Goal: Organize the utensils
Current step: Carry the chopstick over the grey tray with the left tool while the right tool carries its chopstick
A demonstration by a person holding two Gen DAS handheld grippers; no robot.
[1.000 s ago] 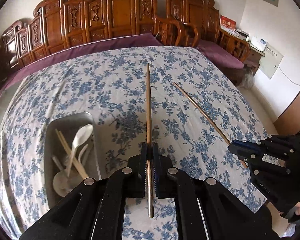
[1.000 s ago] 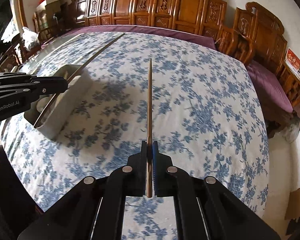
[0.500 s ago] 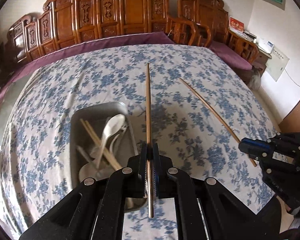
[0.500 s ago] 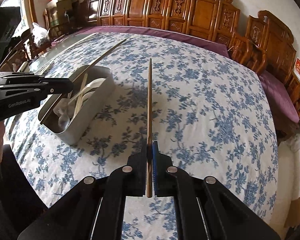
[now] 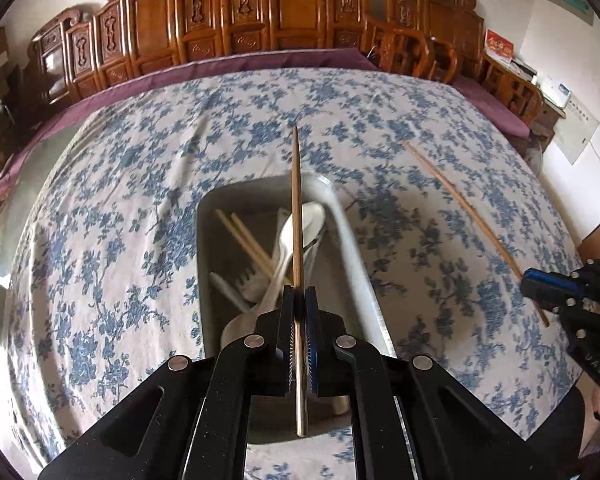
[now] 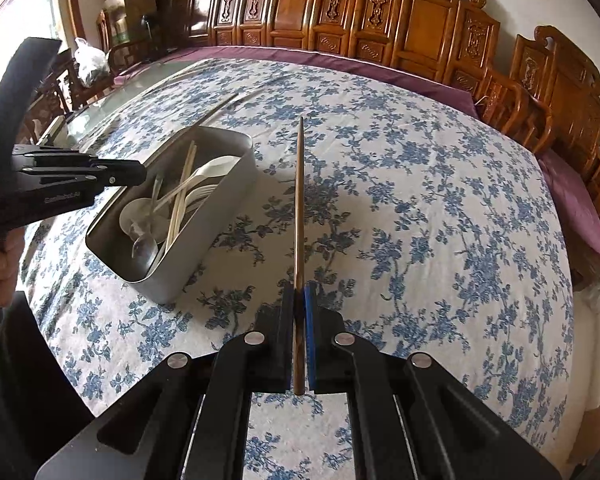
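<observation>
My left gripper [image 5: 299,292] is shut on a brown chopstick [image 5: 296,200] that sticks out ahead of it, directly above the open metal tray [image 5: 208,240]. The tray holds a white spoon [image 5: 314,216], a pair of pale chopsticks [image 5: 244,240], a white fork and a metal spoon. My right gripper [image 6: 299,292] is shut on a second brown chopstick [image 6: 299,200], held over the tablecloth to the right of the tray [image 6: 204,248]. In the right wrist view the left gripper [image 6: 140,174] hangs at the tray's near left end. The right gripper [image 5: 540,284] shows at the right edge of the left wrist view.
The table is covered by a white cloth with blue flowers [image 6: 420,200]. Carved wooden chairs [image 5: 284,12] line the far side and the right. A person's hand [image 6: 0,256] holds the left gripper at the table's near left edge.
The left gripper has moved with its chopstick from beside the tray to right over it. The right gripper and its chopstick have drifted closer to the tray.
</observation>
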